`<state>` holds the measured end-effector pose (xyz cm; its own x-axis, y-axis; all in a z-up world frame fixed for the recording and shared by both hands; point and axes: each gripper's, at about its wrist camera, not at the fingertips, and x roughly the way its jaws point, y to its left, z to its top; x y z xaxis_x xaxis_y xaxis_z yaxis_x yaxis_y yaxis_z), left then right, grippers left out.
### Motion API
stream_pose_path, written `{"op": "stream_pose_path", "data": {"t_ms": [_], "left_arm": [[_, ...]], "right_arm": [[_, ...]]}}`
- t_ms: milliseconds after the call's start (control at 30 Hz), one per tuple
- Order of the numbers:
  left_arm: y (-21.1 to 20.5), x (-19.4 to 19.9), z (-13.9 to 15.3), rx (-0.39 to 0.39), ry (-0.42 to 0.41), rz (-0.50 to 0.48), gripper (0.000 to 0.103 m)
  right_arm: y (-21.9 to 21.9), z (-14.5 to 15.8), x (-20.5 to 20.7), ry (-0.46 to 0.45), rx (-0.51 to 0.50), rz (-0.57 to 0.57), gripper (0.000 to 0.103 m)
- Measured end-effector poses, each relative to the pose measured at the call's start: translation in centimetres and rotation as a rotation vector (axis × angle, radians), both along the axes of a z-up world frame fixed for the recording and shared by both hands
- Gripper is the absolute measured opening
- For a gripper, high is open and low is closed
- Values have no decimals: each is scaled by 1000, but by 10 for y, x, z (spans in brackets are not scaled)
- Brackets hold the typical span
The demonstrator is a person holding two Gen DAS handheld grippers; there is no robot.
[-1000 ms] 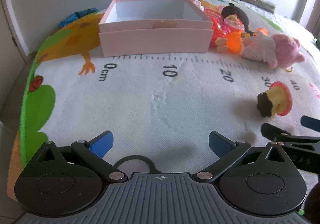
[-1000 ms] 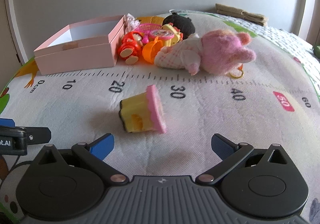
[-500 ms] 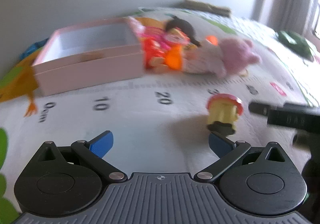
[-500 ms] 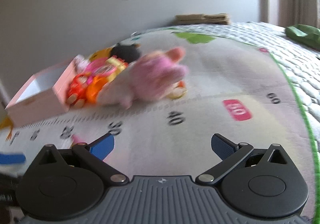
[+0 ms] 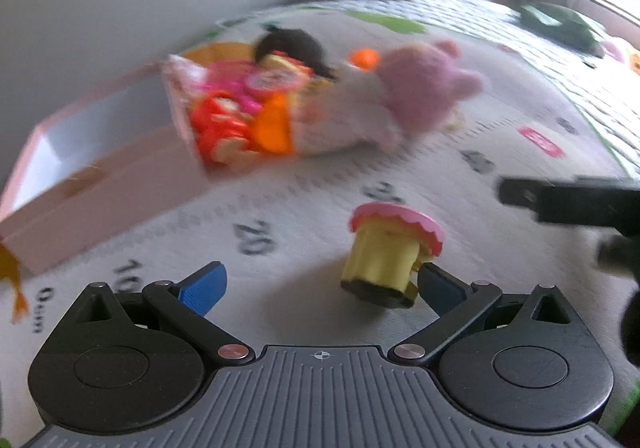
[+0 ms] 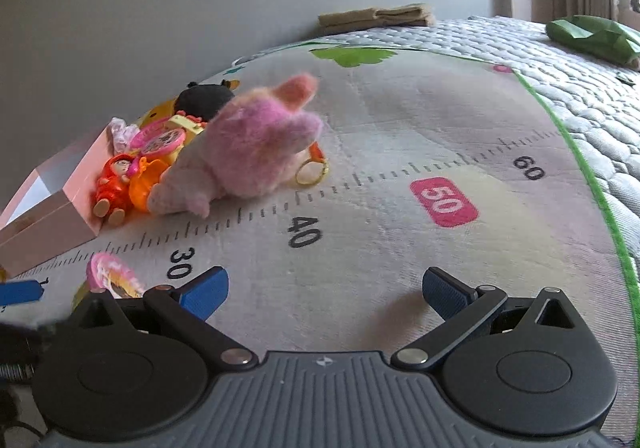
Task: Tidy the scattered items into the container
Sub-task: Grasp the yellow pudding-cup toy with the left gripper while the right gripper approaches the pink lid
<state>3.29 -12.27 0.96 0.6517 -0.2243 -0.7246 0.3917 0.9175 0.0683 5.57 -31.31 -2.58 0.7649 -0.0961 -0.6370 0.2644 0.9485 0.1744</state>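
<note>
A yellow toy cupcake with a pink top [image 5: 390,254] stands on the play mat, right against the inner side of my left gripper's right finger [image 5: 438,286]. My left gripper [image 5: 320,284] is open, and the cupcake sits between its fingers toward the right one. The pink open box [image 5: 92,176] is at the far left. A pink plush toy [image 5: 400,108] and a pile of small dolls [image 5: 248,116] lie beside the box. My right gripper [image 6: 324,288] is open and empty over the mat, with the cupcake [image 6: 110,278] at its lower left and the plush [image 6: 248,152] ahead.
The play mat [image 6: 440,152] has a printed ruler scale and a green border at the right. A yellow key ring [image 6: 310,170] lies by the plush. A folded cloth [image 6: 376,16] and a green object [image 6: 592,36] sit at the back. The right gripper's side shows in the left view [image 5: 576,202].
My left gripper swung right and closed in on the cupcake, which now sits between its fingers. My right gripper swung right, away from the cupcake, toward open mat.
</note>
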Motion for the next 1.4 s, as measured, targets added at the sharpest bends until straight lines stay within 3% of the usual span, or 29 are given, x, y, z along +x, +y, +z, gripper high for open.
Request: {"op": "stream_pose_path", "data": {"t_ms": [267,333,400,500,600,767,867,1200,1267,1300,1333,1400], "left_arm": [[65,27,0,-12,6,212,103],[73,26,7,-75,-1,177,103],[71,19,14,-129,-27,81,103],[54,8,19,-135,-69,-92,103],[37,5,16,-138,-55,-184,103],[21,23,1,-113,1,-179,103],[20,36,-5,-137,28,-154,103],[9,34,1,-164,8,-175,102],[5,36,-1,-161,12,-179,100],[3,37,-3,-158,15,-178,93],[2,39,-4,-154,20,-177,75],[0,43,-9,-157,46,-168,68]], "right_arm": [[26,-3,11,8,-34,102,103],[29,-6,15,21,-32,101,103],[31,-8,17,27,-44,99,103],[32,-8,17,36,-58,118,103],[32,-10,16,38,-79,144,103],[38,-13,16,57,-143,183,103],[38,-12,17,69,-144,194,103],[39,-12,17,72,-153,199,103],[39,-13,17,65,-157,201,103],[39,-13,16,63,-159,202,103],[40,-13,16,60,-162,202,103],[40,-14,16,54,-166,203,103]]}}
